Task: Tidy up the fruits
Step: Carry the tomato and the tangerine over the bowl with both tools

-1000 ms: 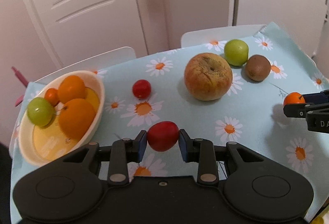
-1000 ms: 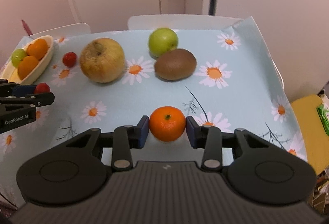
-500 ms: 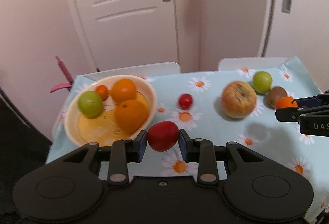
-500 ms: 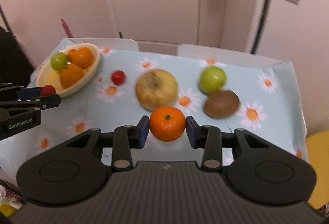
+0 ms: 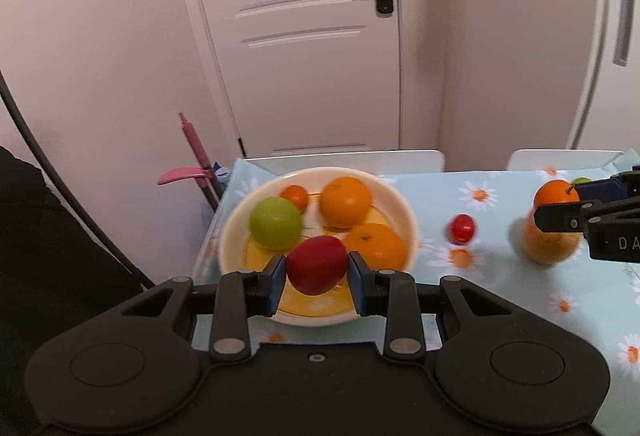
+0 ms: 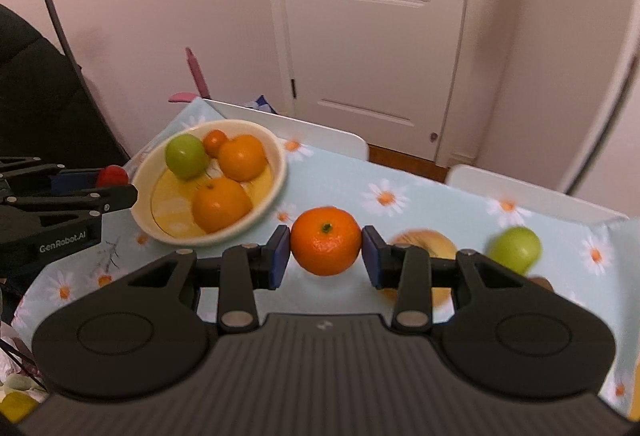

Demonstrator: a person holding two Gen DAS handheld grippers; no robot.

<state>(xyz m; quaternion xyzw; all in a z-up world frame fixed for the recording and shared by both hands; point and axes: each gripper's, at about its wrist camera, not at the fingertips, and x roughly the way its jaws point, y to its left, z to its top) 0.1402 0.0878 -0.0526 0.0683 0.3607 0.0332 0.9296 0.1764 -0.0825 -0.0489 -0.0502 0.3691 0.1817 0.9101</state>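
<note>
Only the left wrist view shows the small red fruit [image 5: 462, 228] lying loose on the table [image 5: 500, 300] right of the bowl [image 5: 408, 212]; only the right wrist view shows the whole green apple [image 6: 514, 250] near the table's right edge. The left gripper [image 5: 317, 276] grasps a red fruit [image 5: 317, 270], long axis running pad to pad, over the bowl's near rim; half a second ago it hung short of the bowl. The right gripper [image 6: 325, 251] clenches a tangerine [image 6: 325, 241], stem toward the camera, above the table beside the bowl.
</note>
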